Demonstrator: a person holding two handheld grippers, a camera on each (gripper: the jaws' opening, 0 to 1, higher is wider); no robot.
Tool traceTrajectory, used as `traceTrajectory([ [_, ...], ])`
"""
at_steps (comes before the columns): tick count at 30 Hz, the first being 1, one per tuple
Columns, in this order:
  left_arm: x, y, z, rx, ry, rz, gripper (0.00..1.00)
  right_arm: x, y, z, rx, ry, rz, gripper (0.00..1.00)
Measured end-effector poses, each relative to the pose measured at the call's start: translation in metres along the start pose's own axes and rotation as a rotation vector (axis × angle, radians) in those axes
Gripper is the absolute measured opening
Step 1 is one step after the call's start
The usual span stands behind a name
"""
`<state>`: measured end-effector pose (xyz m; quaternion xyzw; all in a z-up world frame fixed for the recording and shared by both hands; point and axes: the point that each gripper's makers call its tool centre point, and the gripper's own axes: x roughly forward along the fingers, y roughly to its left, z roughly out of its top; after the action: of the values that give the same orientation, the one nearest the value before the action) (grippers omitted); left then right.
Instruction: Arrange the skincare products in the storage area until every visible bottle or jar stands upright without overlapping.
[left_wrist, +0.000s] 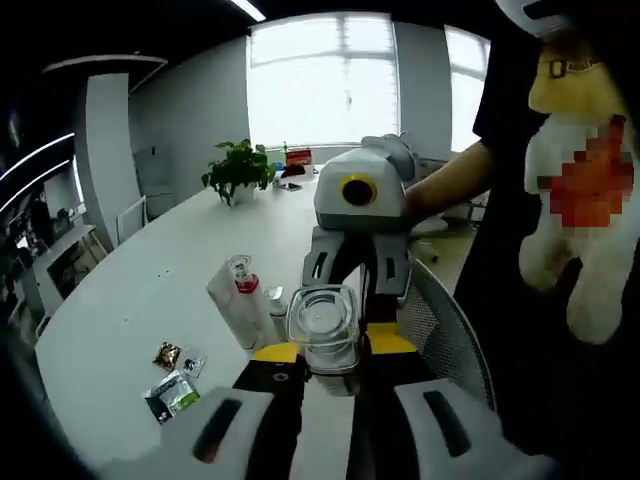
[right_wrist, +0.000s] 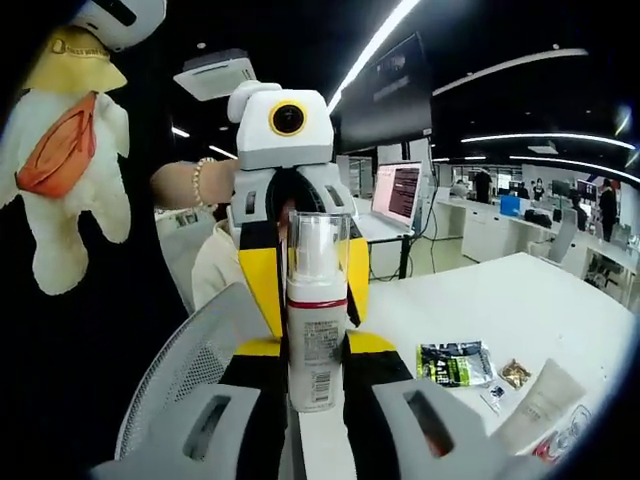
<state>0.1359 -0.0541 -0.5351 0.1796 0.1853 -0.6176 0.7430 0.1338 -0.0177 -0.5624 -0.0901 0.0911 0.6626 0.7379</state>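
Both grippers' jaws clamp one pump bottle (right_wrist: 315, 320) above the table (left_wrist: 150, 290) edge, beside a chair (right_wrist: 185, 385).

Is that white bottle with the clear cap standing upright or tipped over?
Upright. In the right gripper view the white bottle stands vertical, clear cap on top, held off the table between gripper jaws on both sides.

In the left gripper view, a tube (left_wrist: 232, 300) is lying centre-left on the desk (left_wrist: 150, 290), sachets (left_wrist: 172, 385) sitting lower left of it, a plant (left_wrist: 238, 170) standing behind, a chair (left_wrist: 450, 340) sitting right.
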Motion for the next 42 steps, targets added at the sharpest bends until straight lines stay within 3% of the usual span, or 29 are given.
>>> traceTrajectory([
  [4,0.002,0.000,-0.003,0.019,0.026,-0.004,0.23,0.000,0.000,-0.004,0.000,0.005,-0.009,0.19],
  [19,0.021,0.004,-0.020,-0.026,0.106,-0.013,0.21,-0.003,-0.009,-0.027,-0.010,0.058,-0.060,0.20],
  [31,0.048,0.007,-0.031,0.042,0.172,-0.048,0.21,-0.014,-0.019,-0.057,0.027,0.136,-0.135,0.22],
  [42,0.070,0.012,-0.034,0.051,0.177,-0.072,0.21,-0.026,-0.023,-0.074,0.079,0.165,-0.199,0.37],
])
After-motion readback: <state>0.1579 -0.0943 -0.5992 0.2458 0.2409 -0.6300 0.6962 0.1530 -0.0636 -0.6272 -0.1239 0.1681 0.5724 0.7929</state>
